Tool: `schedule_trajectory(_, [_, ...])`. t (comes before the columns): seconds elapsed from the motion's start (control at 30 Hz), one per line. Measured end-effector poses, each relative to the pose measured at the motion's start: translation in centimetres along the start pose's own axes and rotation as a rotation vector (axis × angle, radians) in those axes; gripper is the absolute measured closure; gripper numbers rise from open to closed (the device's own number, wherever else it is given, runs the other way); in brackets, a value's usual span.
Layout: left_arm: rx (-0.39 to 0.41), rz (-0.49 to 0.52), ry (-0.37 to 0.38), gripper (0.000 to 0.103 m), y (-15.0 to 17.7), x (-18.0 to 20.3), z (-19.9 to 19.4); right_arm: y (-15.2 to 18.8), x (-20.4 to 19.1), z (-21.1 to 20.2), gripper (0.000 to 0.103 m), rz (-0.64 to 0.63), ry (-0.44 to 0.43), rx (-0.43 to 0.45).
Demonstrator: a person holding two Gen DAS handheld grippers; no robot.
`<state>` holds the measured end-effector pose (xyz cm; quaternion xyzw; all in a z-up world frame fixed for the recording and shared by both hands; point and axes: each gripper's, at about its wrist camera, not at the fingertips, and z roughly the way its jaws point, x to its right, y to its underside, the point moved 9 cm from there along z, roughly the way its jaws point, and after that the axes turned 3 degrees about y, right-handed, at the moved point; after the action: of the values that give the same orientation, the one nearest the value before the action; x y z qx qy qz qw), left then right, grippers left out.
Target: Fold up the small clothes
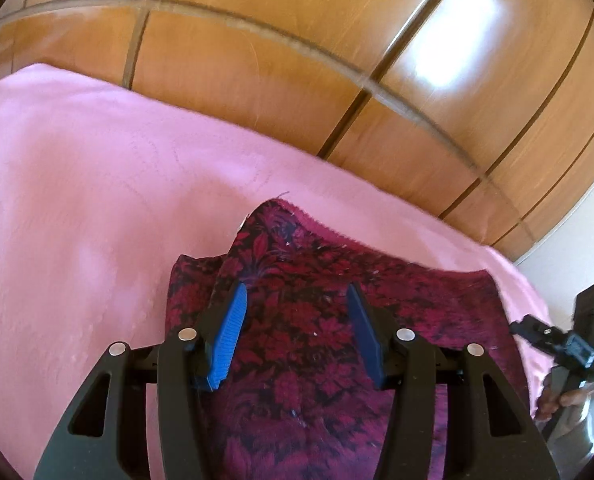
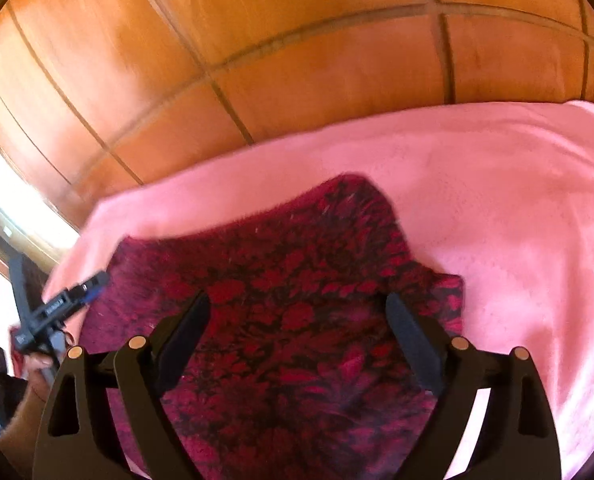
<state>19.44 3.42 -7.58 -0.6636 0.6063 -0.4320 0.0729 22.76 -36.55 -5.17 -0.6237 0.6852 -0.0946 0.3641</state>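
Glossy orange-brown wooden panels (image 1: 257, 80) behind, split by dark seams; pink fleece blanket (image 1: 77, 200) as work surface, its far edge against the panels. Near part of the red floral garment (image 1: 317, 340) cut off by the bottom of both wrist views and partly covered by gripper frames; full outline not recoverable. Right wrist view motion-blurred, pattern edges smeared. Garment spread flat on the blanket, long axis apparently running from the cameras toward the panels, though the hidden near end leaves this uncertain; one narrow corner pointing toward the panels, pink underside showing along that far edge. Dark crimson fabric, black ground, red leaf-and-flower print, scattered pale lint specks; a folded layer along its left side in the left wrist view. Left gripper (image 1: 297, 300) roughly half open above the garment, blue pads, nothing between them. Right gripper (image 2: 297, 308) spread wide above the garment, holding nothing; contact with cloth not determinable. Person's hand (image 1: 565, 396) on the right gripper's handle, blurred.
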Motion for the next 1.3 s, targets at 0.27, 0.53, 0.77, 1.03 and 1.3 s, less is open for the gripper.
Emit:
schedule_trajectory(0.27, [0.016,0.055,-0.010,0.052,4.6,2.7,-4.5,5.6,3.9,-1.2,0.016,0.144,-0.081,-0.037])
schedule_trajectory(0.53, [-0.042,0.153,0.041,0.052,10.6,7.4,-6.0,11.4,4.0,-3.7,0.017,0.217,-0.192,-0.074])
schedule_trajectory(0.77, [-0.127,0.183,0.013,0.052,12.6,8.5,-3.3,11.7,3.0,-4.3,0.048,0.162,-0.122,-0.071])
schedule_trajectory(1.03, [-0.149,0.159,0.045,0.052,12.8,7.8,-1.9,10.3,-0.9,-7.9,0.070,0.063,-0.114,-0.035])
schedule_trajectory(1.3, [-0.168,0.072,0.145,0.055,12.4,6.1,-1.6,7.0,-12.2,-12.0,0.074,-0.041,-0.376,0.061])
